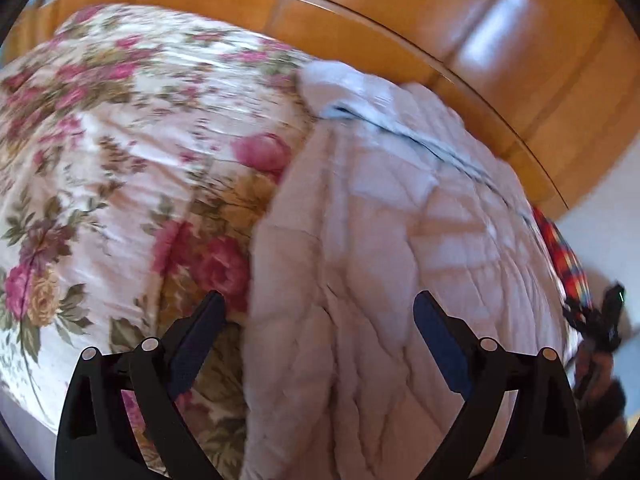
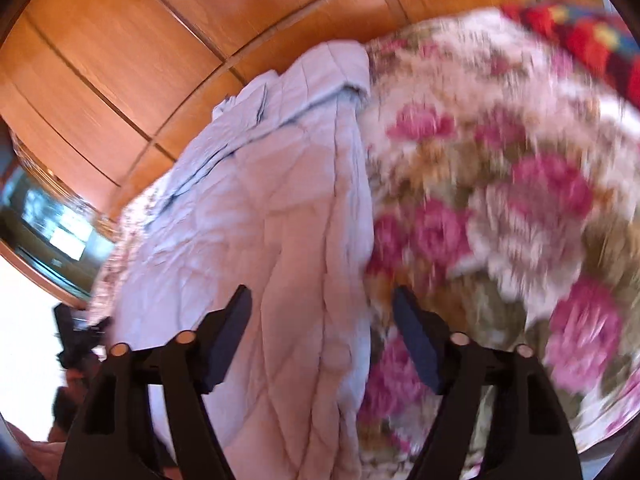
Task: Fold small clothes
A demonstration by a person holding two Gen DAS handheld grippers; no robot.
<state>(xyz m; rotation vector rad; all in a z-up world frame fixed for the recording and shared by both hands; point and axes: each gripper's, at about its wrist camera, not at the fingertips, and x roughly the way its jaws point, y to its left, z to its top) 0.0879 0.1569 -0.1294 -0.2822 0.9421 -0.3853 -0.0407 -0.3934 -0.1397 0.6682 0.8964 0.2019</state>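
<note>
Left wrist view: left gripper [image 1: 320,328] points down at a bed, jaws spread wide, nothing between the pads and nothing pressed. A pale pink quilted garment [image 1: 380,240] lies flat on the floral bedspread [image 1: 100,140]. The garment fills the gap between the jaws and runs ahead of them toward the far edge of the bed. Its long side edge sits just inside the left finger [image 1: 200,344]; the right finger [image 1: 440,348] is over the cloth. Whether the fingertips touch the fabric I cannot tell.

Ahead of the jaws, at the garment's far end, a lighter, bluish fold or collar [image 1: 360,108] is bunched up. Beyond it stands a glossy wooden panel [image 1: 400,20]. Off to the right of the right finger, a red plaid cloth [image 1: 568,256] shows at the bed edge, and past it part of a dark device, blurred.

Right wrist view: right gripper [image 2: 322,340] also aims down, jaws apart, empty. The same garment [image 2: 260,220] lies under and ahead of the left finger [image 2: 228,340] and fills most of the gap; its side edge falls just inside the right finger [image 2: 416,344], which is over the bedspread [image 2: 500,200]. Heavy motion blur on the flowers. Wooden panel [image 2: 120,40] ahead and left of the jaws. Red plaid cloth [image 2: 580,36] far ahead, right of the jaws.
</note>
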